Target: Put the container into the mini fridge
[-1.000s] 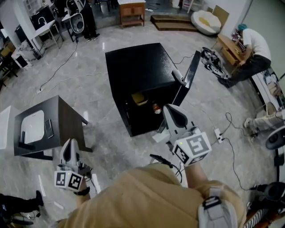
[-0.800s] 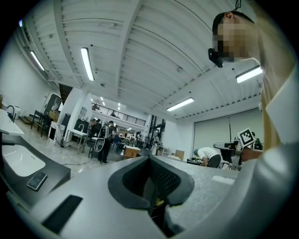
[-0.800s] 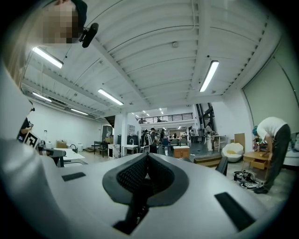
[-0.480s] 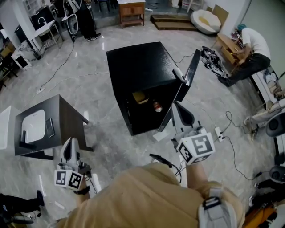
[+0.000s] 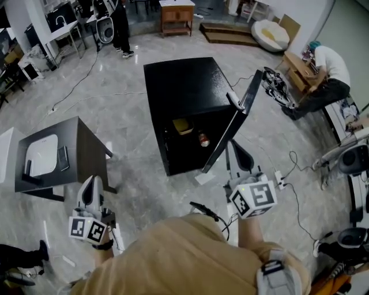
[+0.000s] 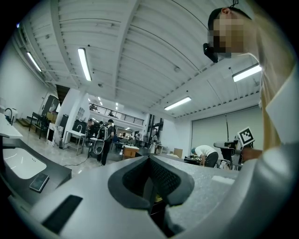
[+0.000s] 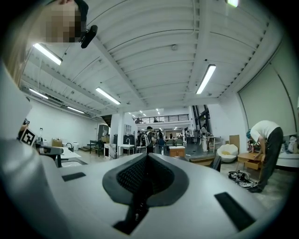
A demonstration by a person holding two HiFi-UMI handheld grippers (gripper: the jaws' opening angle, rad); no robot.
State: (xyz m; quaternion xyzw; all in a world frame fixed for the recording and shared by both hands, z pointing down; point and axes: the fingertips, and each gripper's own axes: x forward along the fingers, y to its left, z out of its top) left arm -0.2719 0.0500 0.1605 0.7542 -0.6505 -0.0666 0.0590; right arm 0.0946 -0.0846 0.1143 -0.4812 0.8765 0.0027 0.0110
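Observation:
The black mini fridge (image 5: 183, 86) stands on the floor ahead, its door (image 5: 232, 128) swung partway toward shut. Inside on a shelf lie a yellow container (image 5: 182, 126) and a small red-and-white can (image 5: 203, 139). My right gripper (image 5: 234, 146) is shut and empty, its tip just at the outer face of the door's lower part; whether it touches I cannot tell. In the right gripper view the right gripper (image 7: 148, 157) shows its jaws together. My left gripper (image 5: 91, 184) hangs low at the left, away from the fridge, shut with nothing in it. The left gripper view shows the left gripper (image 6: 150, 161) shut too.
A dark side table (image 5: 81, 144) with a white device and a phone stands at the left. Cables and a power strip (image 5: 281, 175) lie on the floor right of the fridge. A person (image 5: 327, 72) bends over at the far right. A wooden cabinet (image 5: 176, 12) stands behind.
The fridge door has swung further toward shut. My right gripper has moved right and a little forward along the door. The left gripper has stayed low at the left.

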